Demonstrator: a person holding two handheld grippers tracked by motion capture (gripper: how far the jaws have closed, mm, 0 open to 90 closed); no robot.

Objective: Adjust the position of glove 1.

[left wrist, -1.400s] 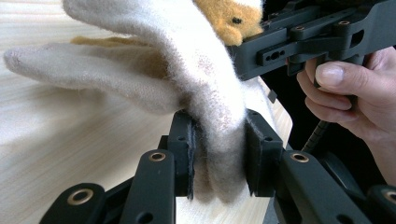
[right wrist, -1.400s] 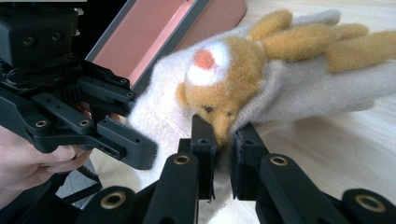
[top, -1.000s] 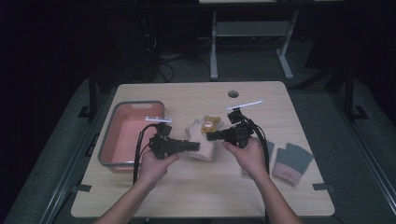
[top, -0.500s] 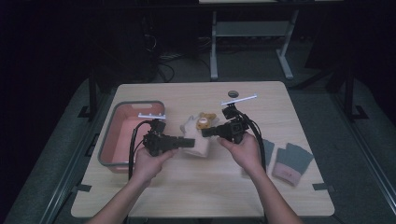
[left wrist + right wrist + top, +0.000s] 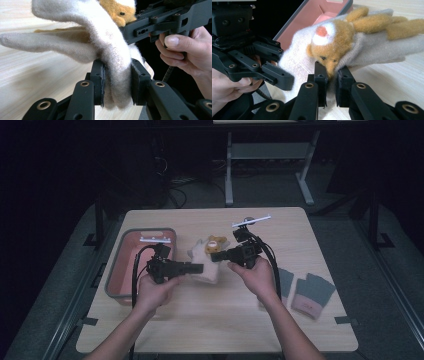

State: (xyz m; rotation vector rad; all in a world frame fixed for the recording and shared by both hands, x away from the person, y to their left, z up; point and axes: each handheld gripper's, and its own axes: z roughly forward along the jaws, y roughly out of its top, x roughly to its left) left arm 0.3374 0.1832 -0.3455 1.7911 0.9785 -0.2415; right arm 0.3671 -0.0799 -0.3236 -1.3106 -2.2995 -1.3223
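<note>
Two grippers hold one soft thing between them, a fuzzy cream glove with a little orange bear face on it. It hangs just above the tabletop, near the middle, beside the pink bin.

The left gripper has its jaws shut tight on the glove's cuff. In the left gripper view the cream fluff is squeezed between the two black jaws, and the glove fingers stick out to the left over the wood.

The right gripper also has its jaws shut on the glove. In the right gripper view they pinch the cloth right under the bear face, which has a white patch with a red spot on top. The orange glove fingers point to the right, and the bin shows behind the glove.

Each gripper is in a hand: the left hand comes up from the bottom of the high view, and so does the right hand.

More gloves, grey with pink cuffs, lie flat on the right side of the tabletop, well apart from the fuzzy one.
</note>
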